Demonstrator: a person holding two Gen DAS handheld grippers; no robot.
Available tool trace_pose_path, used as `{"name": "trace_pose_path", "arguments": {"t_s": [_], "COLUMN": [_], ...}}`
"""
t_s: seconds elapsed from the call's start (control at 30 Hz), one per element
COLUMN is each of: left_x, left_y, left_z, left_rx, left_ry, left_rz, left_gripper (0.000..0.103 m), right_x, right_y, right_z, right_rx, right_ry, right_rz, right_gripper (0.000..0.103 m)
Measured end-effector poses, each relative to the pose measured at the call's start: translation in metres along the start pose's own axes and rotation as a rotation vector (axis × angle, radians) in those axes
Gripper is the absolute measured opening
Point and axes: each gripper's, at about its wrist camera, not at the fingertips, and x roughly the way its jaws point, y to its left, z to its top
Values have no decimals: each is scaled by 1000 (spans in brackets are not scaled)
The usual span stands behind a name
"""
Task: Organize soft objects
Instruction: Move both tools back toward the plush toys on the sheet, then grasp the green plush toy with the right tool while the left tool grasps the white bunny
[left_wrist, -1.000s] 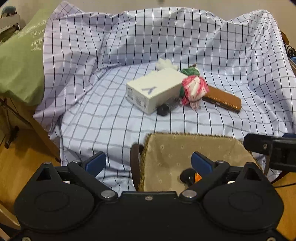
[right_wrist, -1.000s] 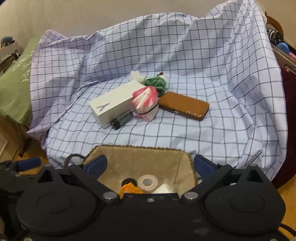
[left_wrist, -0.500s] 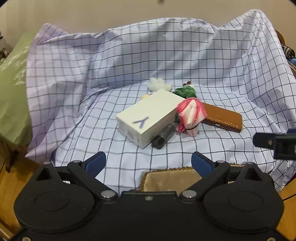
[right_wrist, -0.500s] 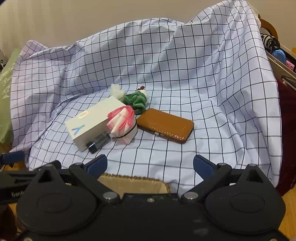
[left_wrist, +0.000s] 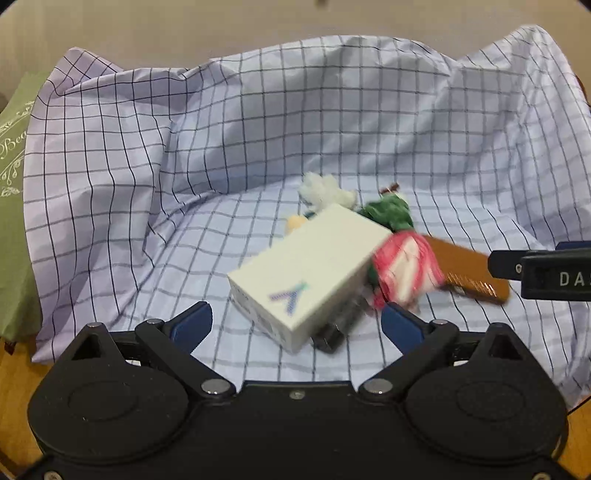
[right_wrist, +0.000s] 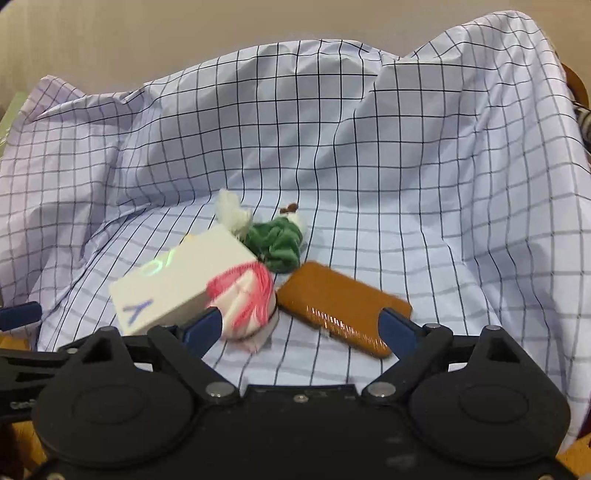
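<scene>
On a checked lilac cloth (left_wrist: 258, 147) (right_wrist: 406, 184) lie a pink-and-white soft bundle (left_wrist: 404, 271) (right_wrist: 245, 299), a green soft toy (left_wrist: 388, 212) (right_wrist: 277, 242) and a white fluffy piece (left_wrist: 325, 192) (right_wrist: 231, 212). A white box (left_wrist: 306, 269) (right_wrist: 177, 280) lies beside them. My left gripper (left_wrist: 295, 323) is open and empty just in front of the box. My right gripper (right_wrist: 301, 328) is open and empty, close to the pink bundle and a brown case (right_wrist: 343, 306) (left_wrist: 469, 273).
A dark small object (left_wrist: 336, 328) lies against the box's near side. A green cushion (left_wrist: 14, 221) sits at the left. The right gripper's finger shows at the right edge of the left wrist view (left_wrist: 543, 271). Wooden floor shows below the cloth's edges.
Both grippers have moved forward and closer to the pile. The lined basket seen near the grippers earlier has dropped out of both views. Both stay open.
</scene>
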Motion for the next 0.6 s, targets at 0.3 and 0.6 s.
{"name": "trace_pose_path", "arguments": {"t_s": [0.3,0.6], "left_x": [41,95], "left_y": [15,30], "left_z": [41,83], "left_rx": [-29,-72], "left_ry": [-21,-3], "left_rz": [26,34], "left_gripper": [95,95], "right_x": [70,174], "right_y": [3,14], "right_z": [60,101], "right_rx": [42,81], "right_ry": [13,144], "right_rz": [26,41], "right_gripper": [91,91]}}
